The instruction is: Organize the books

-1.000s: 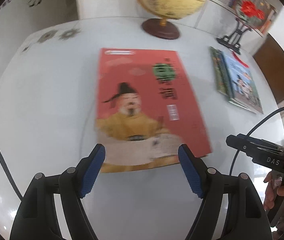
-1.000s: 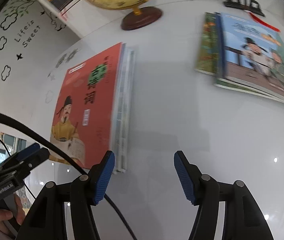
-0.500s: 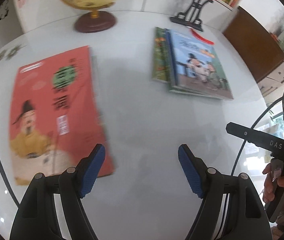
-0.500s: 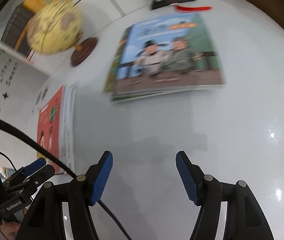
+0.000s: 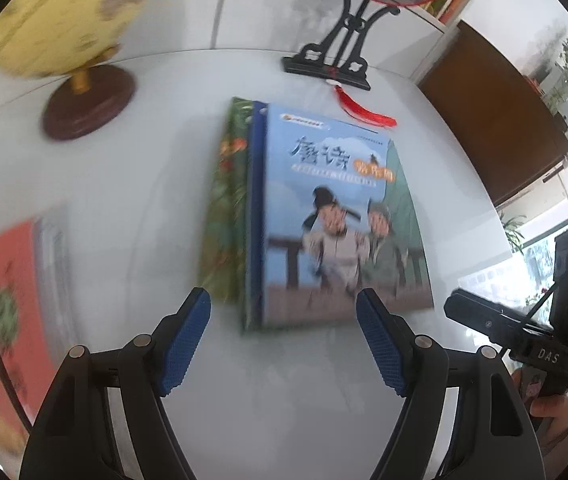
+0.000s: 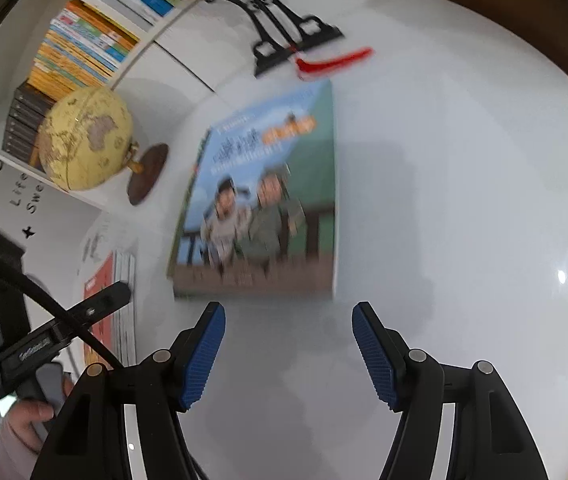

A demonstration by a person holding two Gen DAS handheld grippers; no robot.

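Nothing looks sorted yet, by my reckoning. On the glossy white counter (image 5: pixel 132 184) the books lie in two separate lots. One is a small pile topped by the blue picture book with two cartoon figures on its cover (image 5: pixel 335 216), resting on a green leafy-covered book (image 5: pixel 224 208) that sticks out along its spine side. The other lot, well apart towards the counter's edge, is the red-orange paperback (image 5: pixel 0 312) with pale page edges of more books showing under it.

The left gripper (image 5: pixel 284 336) hangs just short of the blue book's near edge, its blue pads spread with nothing between them. The right gripper (image 6: pixel 288 344) hovers short of the same edge, likewise spread and empty. So neither holds a book, and the gathering or shelving is all left to do, I would judge.

The left wrist view shows the green book plainly beneath the blue one, and the person's right hand (image 5: pixel 551 404) on its handle at the frame's edge. It also gives the round red ornament's black stand (image 5: pixel 339 52) and red tassel (image 5: pixel 363 108) beside the pile's far end. The right wrist view offers what the other lacks: a white wall shelf (image 6: pixel 84 52) packed with orange and blue book spines behind the yellow globe on a dark wooden base (image 6: pixel 88 140), a likely home for these books. There the green book is only a sliver.
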